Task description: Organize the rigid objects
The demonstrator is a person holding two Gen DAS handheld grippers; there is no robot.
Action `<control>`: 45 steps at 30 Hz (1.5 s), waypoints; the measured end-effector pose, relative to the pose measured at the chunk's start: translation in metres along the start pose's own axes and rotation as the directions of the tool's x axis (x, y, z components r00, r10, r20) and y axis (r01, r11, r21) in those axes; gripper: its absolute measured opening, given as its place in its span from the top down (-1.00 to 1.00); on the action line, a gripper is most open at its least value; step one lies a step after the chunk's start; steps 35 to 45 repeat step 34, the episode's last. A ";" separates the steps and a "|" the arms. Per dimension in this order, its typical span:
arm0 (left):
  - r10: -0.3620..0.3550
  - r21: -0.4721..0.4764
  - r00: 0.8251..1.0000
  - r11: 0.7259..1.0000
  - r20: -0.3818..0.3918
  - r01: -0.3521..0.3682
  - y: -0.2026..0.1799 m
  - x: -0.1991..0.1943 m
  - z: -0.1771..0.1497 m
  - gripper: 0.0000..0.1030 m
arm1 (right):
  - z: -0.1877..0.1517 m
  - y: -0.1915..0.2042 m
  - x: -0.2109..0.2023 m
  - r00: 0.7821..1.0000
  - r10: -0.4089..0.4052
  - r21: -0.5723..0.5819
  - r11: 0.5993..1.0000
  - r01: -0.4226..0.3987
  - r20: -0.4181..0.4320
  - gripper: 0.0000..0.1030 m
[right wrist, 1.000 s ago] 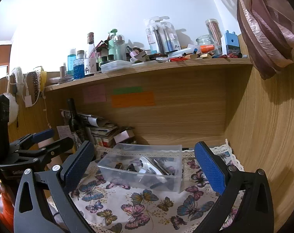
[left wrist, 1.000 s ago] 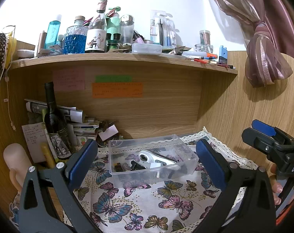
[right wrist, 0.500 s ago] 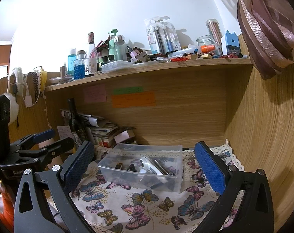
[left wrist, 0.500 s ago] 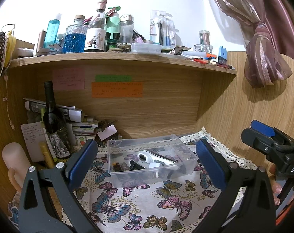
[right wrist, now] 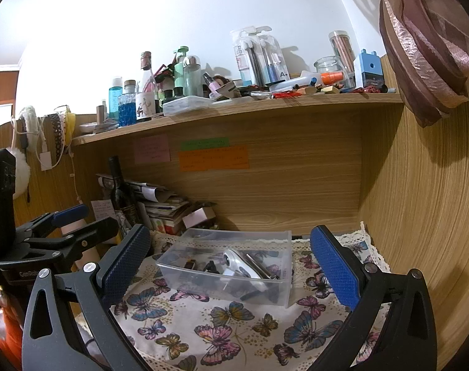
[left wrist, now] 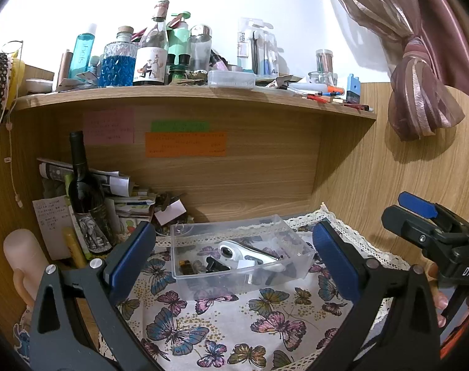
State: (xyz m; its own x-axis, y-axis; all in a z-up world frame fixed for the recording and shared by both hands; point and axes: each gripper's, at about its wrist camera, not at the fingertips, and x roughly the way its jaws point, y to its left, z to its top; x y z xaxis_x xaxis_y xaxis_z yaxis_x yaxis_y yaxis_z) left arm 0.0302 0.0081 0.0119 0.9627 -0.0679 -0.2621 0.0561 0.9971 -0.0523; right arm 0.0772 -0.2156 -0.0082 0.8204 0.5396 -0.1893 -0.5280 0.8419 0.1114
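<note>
Both grippers hang back from the work with nothing in them. The left gripper [left wrist: 231,256] stands with its blue pads spread wide, and the clear plastic box [left wrist: 240,255] sits just ahead of it, framed between the two fingers but touching neither. The right gripper [right wrist: 225,266] is spread just as wide, with the same box [right wrist: 228,266] ahead of it and slightly toward its left finger.

The box rests on the butterfly-print cloth [left wrist: 222,324], and small rigid items already lie inside — a white tool with a round lens-like end [left wrist: 234,252] and several dark pieces that are too small and jumbled to name with any confidence. No loose item shows on the cloth in front of either tool.

The step in hand looks like a pause between picks, or a search for the next object. The likely sources are the cluttered shelf [right wrist: 234,108] well above both tools, or the pile of papers beside the dark bottle [left wrist: 86,191] ahead and to the left of the left gripper. The next move would call for choosing one rigid piece, lifting a tool toward it, and lining up the fingers around it before closing — the crowded bottles leave little room for error.
</note>
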 end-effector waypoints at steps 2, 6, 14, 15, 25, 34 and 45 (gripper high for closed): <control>0.000 0.000 1.000 1.000 0.000 0.000 0.000 0.000 0.000 -1.00 | 0.000 0.000 0.000 1.000 0.000 0.000 1.000 0.000 0.000 -1.00; 0.004 -0.001 1.000 1.000 0.001 -0.004 0.000 0.000 0.000 -1.00 | 0.000 0.001 0.000 1.000 0.001 -0.001 1.000 -0.001 0.000 -1.00; 0.010 0.000 1.000 1.000 0.017 -0.010 -0.005 -0.003 0.000 -1.00 | 0.000 0.003 0.001 1.000 0.007 -0.005 1.000 -0.007 -0.002 -1.00; 0.008 -0.001 1.000 1.000 0.015 -0.008 -0.005 -0.004 0.000 -1.00 | -0.001 0.004 0.001 1.000 0.007 -0.006 1.000 -0.007 -0.004 -1.00; 0.004 0.001 1.000 1.000 0.016 -0.004 -0.008 -0.003 0.002 -1.00 | -0.002 0.004 0.004 1.000 0.011 -0.004 1.000 -0.011 -0.008 -1.00; 0.002 -0.006 1.000 1.000 0.011 -0.002 -0.007 -0.001 0.001 -1.00 | -0.006 0.001 0.009 1.000 0.014 -0.005 1.000 -0.014 -0.020 -1.00; 0.002 -0.006 1.000 1.000 0.011 -0.002 -0.007 -0.001 0.001 -1.00 | -0.006 0.001 0.009 1.000 0.014 -0.005 1.000 -0.014 -0.020 -1.00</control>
